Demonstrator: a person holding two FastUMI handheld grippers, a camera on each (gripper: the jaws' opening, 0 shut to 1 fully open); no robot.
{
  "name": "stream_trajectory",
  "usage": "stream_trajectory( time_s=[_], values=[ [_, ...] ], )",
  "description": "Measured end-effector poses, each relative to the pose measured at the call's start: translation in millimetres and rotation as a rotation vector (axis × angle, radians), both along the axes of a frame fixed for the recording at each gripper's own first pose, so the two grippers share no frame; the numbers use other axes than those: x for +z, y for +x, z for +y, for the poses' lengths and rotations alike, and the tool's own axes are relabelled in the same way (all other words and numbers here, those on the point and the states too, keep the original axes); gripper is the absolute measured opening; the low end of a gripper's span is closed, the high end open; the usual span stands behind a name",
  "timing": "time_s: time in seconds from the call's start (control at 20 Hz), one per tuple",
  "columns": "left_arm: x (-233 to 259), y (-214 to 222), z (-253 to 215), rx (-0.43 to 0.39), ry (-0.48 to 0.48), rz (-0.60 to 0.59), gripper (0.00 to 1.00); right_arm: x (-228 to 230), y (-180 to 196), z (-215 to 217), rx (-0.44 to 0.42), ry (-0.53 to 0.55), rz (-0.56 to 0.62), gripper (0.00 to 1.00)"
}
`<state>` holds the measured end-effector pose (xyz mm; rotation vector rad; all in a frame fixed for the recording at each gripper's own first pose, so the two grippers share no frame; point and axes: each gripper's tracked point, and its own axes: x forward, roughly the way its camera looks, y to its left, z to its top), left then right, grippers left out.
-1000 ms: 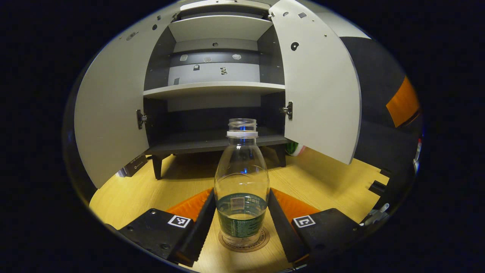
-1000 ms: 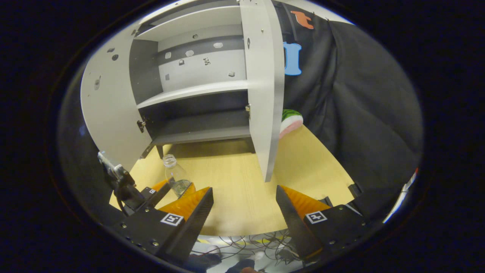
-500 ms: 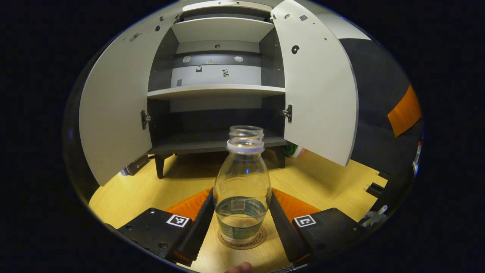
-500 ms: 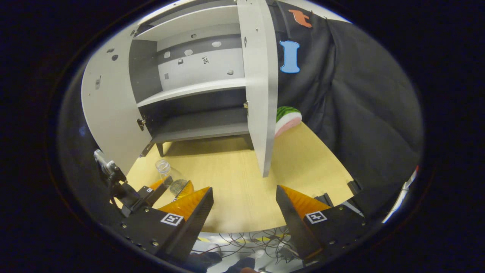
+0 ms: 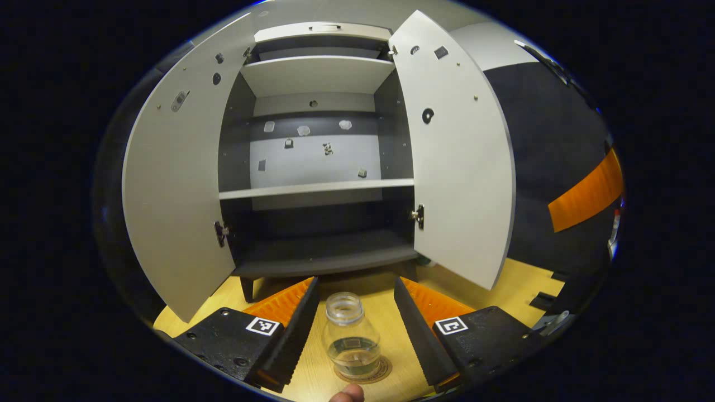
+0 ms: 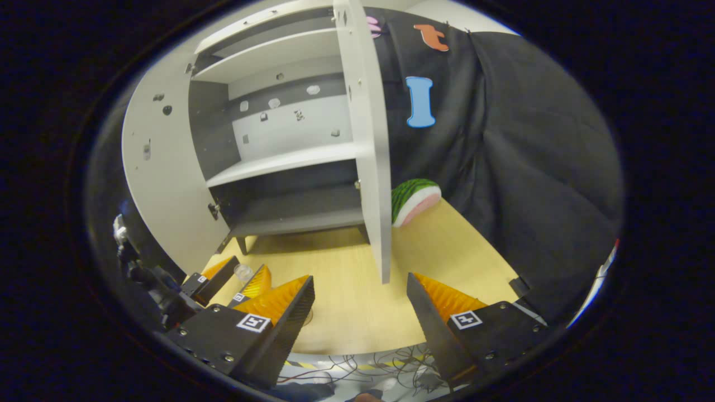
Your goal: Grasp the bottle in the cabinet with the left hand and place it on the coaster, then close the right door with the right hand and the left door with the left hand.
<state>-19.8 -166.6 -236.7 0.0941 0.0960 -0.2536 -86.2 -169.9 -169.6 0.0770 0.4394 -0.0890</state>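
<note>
In the left gripper view, the left tool (image 5: 355,318) was seen with its fingers spread wide, raised above the counter (image 5: 491,279) and gripping nothing. The uncapped clear bottle (image 5: 351,342) was seen upright on the round coaster (image 5: 383,371), in the gap between the two fingers and touched by neither; a little liquid was visible in its base. A fingertip (image 5: 346,393) was visible at the bottom edge, just in front of the coaster.

Behind the bottle, the cabinet (image 5: 318,223) was seen standing on short legs on the wooden counter, with its left door (image 5: 179,195) and right door (image 5: 458,167) both swung open. Its lower compartment and the shelf above were seen bare of loose items.

In the right gripper view, the right tool (image 6: 361,312) was likewise seen wide apart and holding nothing, above the counter's near edge. The left tool (image 6: 234,277) was seen farther off, with the bottle's mouth (image 6: 243,271) showing between its fingers. The right door (image 6: 371,145) was seen edge-on ahead, and a watermelon-slice toy (image 6: 416,198) was seen on the counter beyond it, beside the cabinet.
</note>
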Motion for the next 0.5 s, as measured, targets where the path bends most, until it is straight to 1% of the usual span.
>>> stream_trajectory(
  time_s=[0.1,0.2,0.4,0.45,0.5],
  values=[
    [33.3,2.5,-3.4,-0.008,-0.012,-0.042,0.86,25.5,6.4,-13.2,-0.007,-0.006,-0.055,1.0],
    [62.4,6.0,-4.5,-0.012,-0.037,-0.059,0.86,53.6,14.1,-28.7,-0.014,-0.016,-0.113,1.0],
    [110.8,10.5,17.7,0.04,-0.08,-0.079,0.86,110.7,38.5,-63.0,-0.022,-0.026,-0.226,1.0],
    [117.4,10.7,23.9,0.053,-0.088,-0.077,0.86,121.4,44.9,-71.0,-0.019,-0.029,-0.249,0.98],
    [122.6,10.5,29.5,0.065,-0.101,-0.071,0.86,131.8,52.5,-77.5,-0.015,-0.031,-0.266,1.0]
  ],
)
